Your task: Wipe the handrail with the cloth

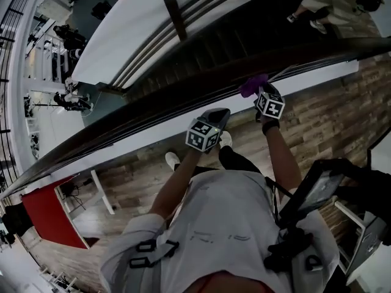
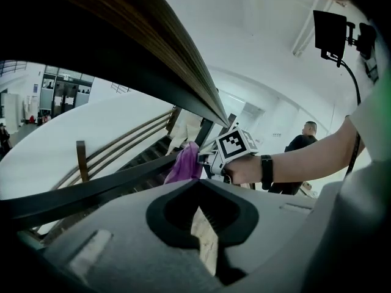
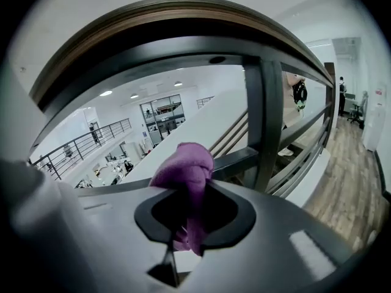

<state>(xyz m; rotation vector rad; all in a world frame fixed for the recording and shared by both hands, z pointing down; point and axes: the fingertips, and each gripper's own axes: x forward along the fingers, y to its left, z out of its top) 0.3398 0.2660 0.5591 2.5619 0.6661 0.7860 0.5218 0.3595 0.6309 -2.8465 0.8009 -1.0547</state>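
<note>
A dark wooden handrail (image 1: pixel 153 105) runs diagonally across the head view and arches overhead in both gripper views (image 2: pixel 153 54) (image 3: pixel 183 17). My right gripper (image 1: pixel 256 93) (image 3: pixel 183 237) is shut on a purple cloth (image 1: pixel 252 85) (image 3: pixel 183 170), which bunches up out of the jaws just under the rail. In the left gripper view the cloth (image 2: pixel 183 163) sits against the railing beside the right gripper (image 2: pixel 203 162). My left gripper (image 1: pixel 219 115) (image 2: pixel 204 224) hovers below the rail, to the left of the right one, shut with nothing in it.
Dark metal balusters (image 3: pixel 269 121) and a lower rail (image 2: pixel 91 188) stand under the handrail. Beyond it a staircase (image 1: pixel 244 35) descends, with a person (image 1: pixel 342 5) on it. Another person (image 2: pixel 302 145) stands on the wooden floor (image 1: pixel 330 115). A red panel (image 1: pixel 43 212) is at lower left.
</note>
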